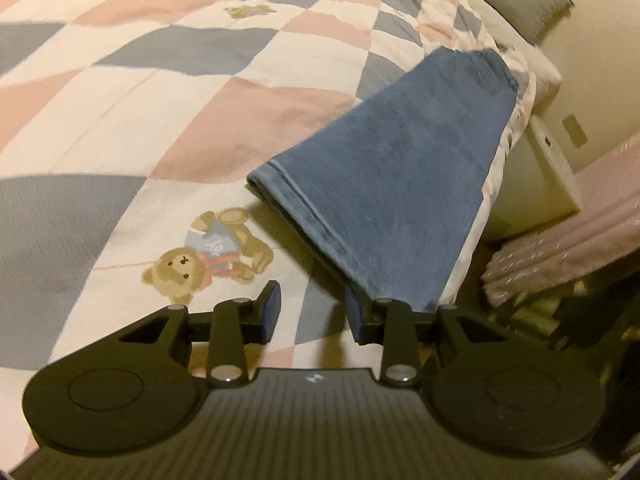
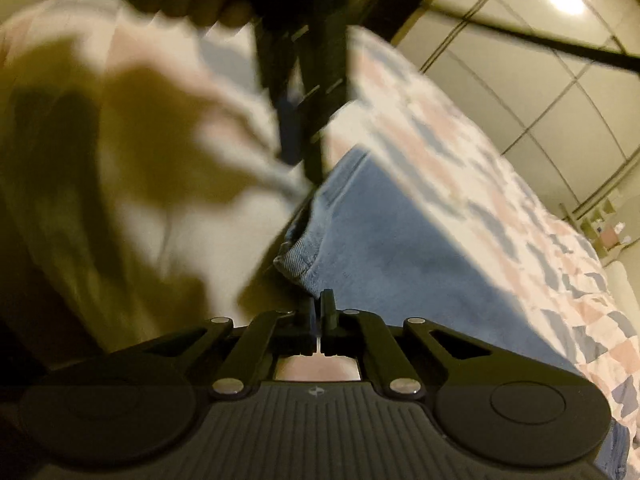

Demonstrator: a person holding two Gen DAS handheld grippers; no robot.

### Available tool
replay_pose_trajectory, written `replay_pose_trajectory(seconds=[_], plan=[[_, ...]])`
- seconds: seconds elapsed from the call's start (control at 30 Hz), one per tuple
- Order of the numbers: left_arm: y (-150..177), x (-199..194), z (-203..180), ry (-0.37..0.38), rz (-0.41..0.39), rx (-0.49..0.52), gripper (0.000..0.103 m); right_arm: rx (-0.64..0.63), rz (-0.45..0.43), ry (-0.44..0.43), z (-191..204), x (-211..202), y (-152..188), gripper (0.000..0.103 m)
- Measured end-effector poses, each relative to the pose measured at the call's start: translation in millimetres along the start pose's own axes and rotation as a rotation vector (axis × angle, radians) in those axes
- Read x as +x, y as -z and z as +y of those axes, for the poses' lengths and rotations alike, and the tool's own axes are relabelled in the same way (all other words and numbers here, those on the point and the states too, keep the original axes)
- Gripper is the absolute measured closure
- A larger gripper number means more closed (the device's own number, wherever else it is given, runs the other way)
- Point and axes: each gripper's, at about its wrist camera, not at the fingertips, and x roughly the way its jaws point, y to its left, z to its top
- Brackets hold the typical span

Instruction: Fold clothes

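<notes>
A pair of blue jeans point(image 1: 400, 176) lies folded in a long strip on the patchwork quilt point(image 1: 160, 92), near the bed's right edge. My left gripper point(image 1: 314, 312) is open just above the quilt. Its right finger point(image 1: 356, 314) sits under the near end of the denim, and nothing is between the pads. In the right wrist view the jeans point(image 2: 400, 248) stretch away from my right gripper point(image 2: 320, 306). That gripper is shut, with a denim corner running into its fingertips. The left gripper point(image 2: 296, 128) shows there blurred, over the far end of the jeans.
The quilt point(image 2: 500, 184) covers the whole bed. A grey pillow point(image 1: 520, 0) lies at the head. Pink fabric point(image 1: 568, 232) and a white bedside unit point(image 1: 556, 160) stand off the right edge. A dark frame bar point(image 2: 520, 36) and wardrobe doors point(image 2: 560, 92) are behind.
</notes>
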Motion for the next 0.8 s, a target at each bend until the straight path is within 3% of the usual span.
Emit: replay_pose_trajectory(seconds=[0.07, 0.1, 0.17, 0.23, 0.33, 0.5, 0.63, 0.67, 0.7, 0.8], plan=[[-2.1, 1.7, 2.9, 0.007, 0.004, -0.030, 0.073, -0.036, 0.016, 0.013, 8.5, 9.8, 2.4, 0.100], [-2.9, 0.7, 4.8, 0.017, 0.001, -0.044, 0.071, -0.039, 0.020, 0.016, 12.6, 9.8, 2.9, 0.093], [-3.4, -2.2, 11.1, 0.039, -0.007, -0.083, 0.069, -0.001, 0.003, 0.018, 17.2, -2.8, 3.9, 0.073], [-3.6, -4.8, 19.2, 0.055, -0.009, -0.128, 0.068, 0.021, -0.026, 0.036, 19.8, -12.4, 5.6, 0.047], [-6.5, -4.1, 23.7, 0.079, -0.014, -0.160, 0.065, 0.036, -0.034, 0.068, 25.2, -11.7, 2.8, 0.041], [-15.7, 22.3, 22.7, 0.117, -0.012, -0.204, 0.058, 0.088, -0.042, 0.082, 27.3, -3.1, -10.5, 0.041], [-29.9, 45.5, 34.3, 0.182, -0.029, -0.298, 0.065, 0.113, -0.021, 0.155, 33.0, 0.8, -12.9, 0.039], [-33.7, 50.1, 35.5, 0.189, -0.029, -0.309, 0.077, 0.114, -0.022, 0.184, 34.0, 2.2, -13.4, 0.039], [-36.8, 52.6, 36.3, 0.198, -0.029, -0.320, 0.080, 0.117, -0.027, 0.207, 34.4, 3.9, -14.4, 0.037], [-41.4, 48.5, 36.0, 0.247, -0.060, -0.312, 0.082, 0.118, -0.040, 0.251, 37.0, 6.5, -17.1, 0.042]])
